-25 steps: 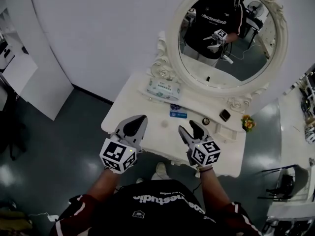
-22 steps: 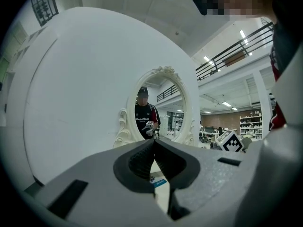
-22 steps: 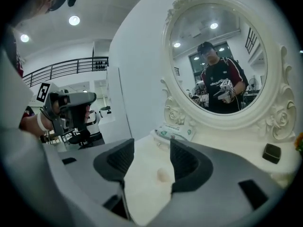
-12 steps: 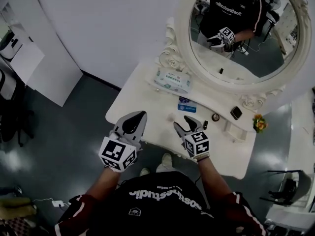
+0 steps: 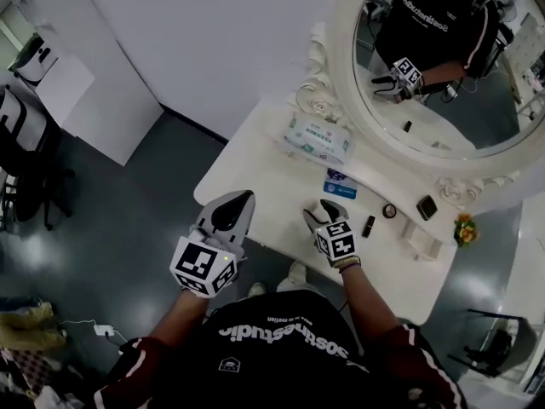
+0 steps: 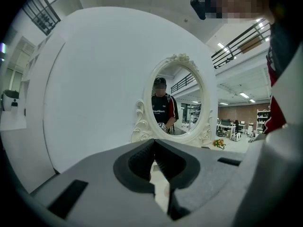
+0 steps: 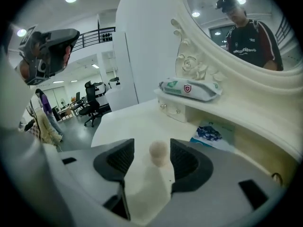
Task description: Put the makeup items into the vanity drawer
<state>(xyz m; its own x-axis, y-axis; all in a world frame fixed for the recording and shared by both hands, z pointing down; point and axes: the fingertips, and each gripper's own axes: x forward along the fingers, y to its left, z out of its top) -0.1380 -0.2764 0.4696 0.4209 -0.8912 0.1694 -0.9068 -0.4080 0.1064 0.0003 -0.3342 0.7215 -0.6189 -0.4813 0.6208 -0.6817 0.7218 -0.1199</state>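
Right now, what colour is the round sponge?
The sponge is pale beige; right gripper view.

Small beige rounded sponge (image 7: pixel 158 152), upright on the white bench (image 5: pixel 255 177), towards the near edge. Just right of it I see a slim dark lipstick tube (image 5: pixel 369 225); can't tell if it's standing or flat. Farther right, a round compact (image 5: pixel 389 210) and a black square compact (image 5: pixel 426 207) lie flat and apart. Blue packet (image 5: pixel 340 187) lies flat at the far side. Small two-knob drawer (image 7: pixel 171 112), far left, closed.
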